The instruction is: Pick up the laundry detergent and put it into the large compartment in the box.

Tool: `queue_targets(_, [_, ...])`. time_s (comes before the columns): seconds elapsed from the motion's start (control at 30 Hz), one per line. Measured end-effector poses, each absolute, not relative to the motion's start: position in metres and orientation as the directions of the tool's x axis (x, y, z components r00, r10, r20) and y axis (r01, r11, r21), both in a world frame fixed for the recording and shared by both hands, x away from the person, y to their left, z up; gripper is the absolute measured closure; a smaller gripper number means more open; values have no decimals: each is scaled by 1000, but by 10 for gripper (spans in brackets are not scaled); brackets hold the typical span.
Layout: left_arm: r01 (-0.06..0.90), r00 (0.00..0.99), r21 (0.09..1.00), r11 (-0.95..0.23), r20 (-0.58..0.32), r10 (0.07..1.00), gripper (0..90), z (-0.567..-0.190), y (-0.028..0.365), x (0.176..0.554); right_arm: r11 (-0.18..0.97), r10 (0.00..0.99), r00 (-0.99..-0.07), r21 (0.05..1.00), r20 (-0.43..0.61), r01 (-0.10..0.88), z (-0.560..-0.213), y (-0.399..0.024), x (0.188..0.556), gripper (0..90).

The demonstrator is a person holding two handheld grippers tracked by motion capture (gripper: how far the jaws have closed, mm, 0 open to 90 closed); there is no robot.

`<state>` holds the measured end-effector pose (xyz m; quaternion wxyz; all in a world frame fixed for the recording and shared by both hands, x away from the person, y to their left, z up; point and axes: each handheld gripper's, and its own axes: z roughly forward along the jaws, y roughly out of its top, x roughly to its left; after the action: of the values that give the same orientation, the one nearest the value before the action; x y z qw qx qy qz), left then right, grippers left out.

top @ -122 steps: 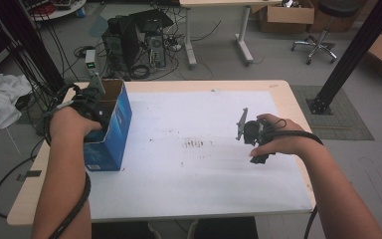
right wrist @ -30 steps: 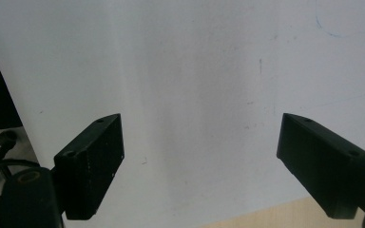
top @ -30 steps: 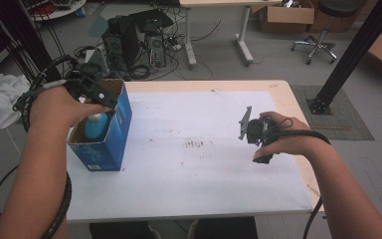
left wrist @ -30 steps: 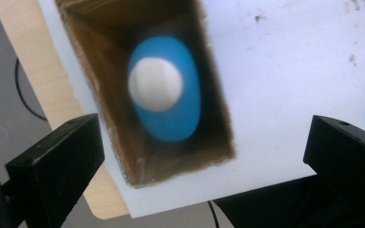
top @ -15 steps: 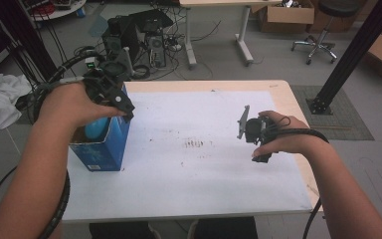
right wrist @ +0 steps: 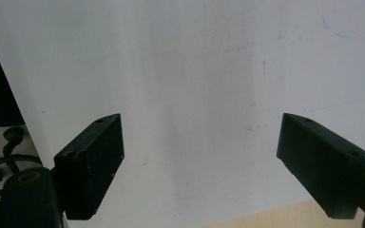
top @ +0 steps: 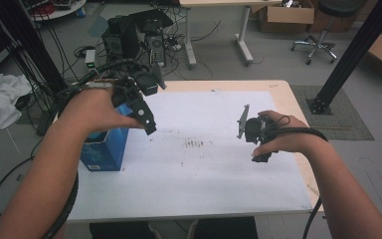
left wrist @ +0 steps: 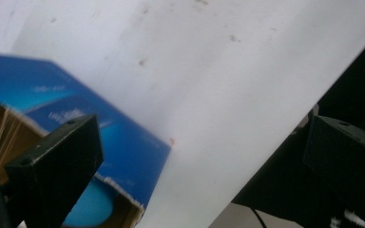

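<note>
1. Nearest the person, the left forearm comes up from the bottom edge and ends at the left tongs [top: 144, 107], raised over the blue box [top: 102, 149]. In the left gripper view its two jaws stand wide apart with nothing between them, so these tongs are released and empty.
2. The blue box stands on the white sheet [top: 194, 164] at the left side of the table [top: 283, 94], its top open; in the left gripper view a light blue rounded thing [left wrist: 88, 209] lies inside it, just behind the left jaw. What it is cannot be told.
3. Risk here, as a judgement: the box is light card with a torn rim. A jaw catching that rim on the way down could tip the box or push it off the table's left edge.
4. To the right of the box, well apart from it, the right tongs [top: 246, 127] hover above the sheet with the wrist turned inward. Their jaws are spread too, holding nothing.
5. Second risk: the cable [top: 306, 134] looping round the right wrist could snag if that hand reaches toward the box.
6. Beyond the box, past the table's far edge, computer towers [top: 137, 35] and loose wires sit on the floor.
</note>
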<state>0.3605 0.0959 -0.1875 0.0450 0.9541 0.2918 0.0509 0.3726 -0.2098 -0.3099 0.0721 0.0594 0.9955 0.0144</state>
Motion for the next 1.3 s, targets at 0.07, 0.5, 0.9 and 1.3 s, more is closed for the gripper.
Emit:
queue_targets(0.07, [512, 851, 109, -852, 70, 520, 1, -192, 92, 358, 993, 120, -983, 28, -140, 118, -309, -210, 372, 160])
queue_targets(0.5, [233, 972, 44, -971, 22, 235, 1, -220, 78, 347, 993, 116, -983, 24, -145, 114, -303, -208, 367, 160])
queue_targets(0.9, [174, 985, 70, -982, -8, 174, 1, -231, 77, 351, 994, 107, -983, 12, -148, 106, -300, -200, 373, 160])
queue_targets(1.3, [169, 986, 85, -982, -13, 168, 1, -230, 74, 350, 995, 97, -984, 14, -148, 96, -302, -197, 375, 160])
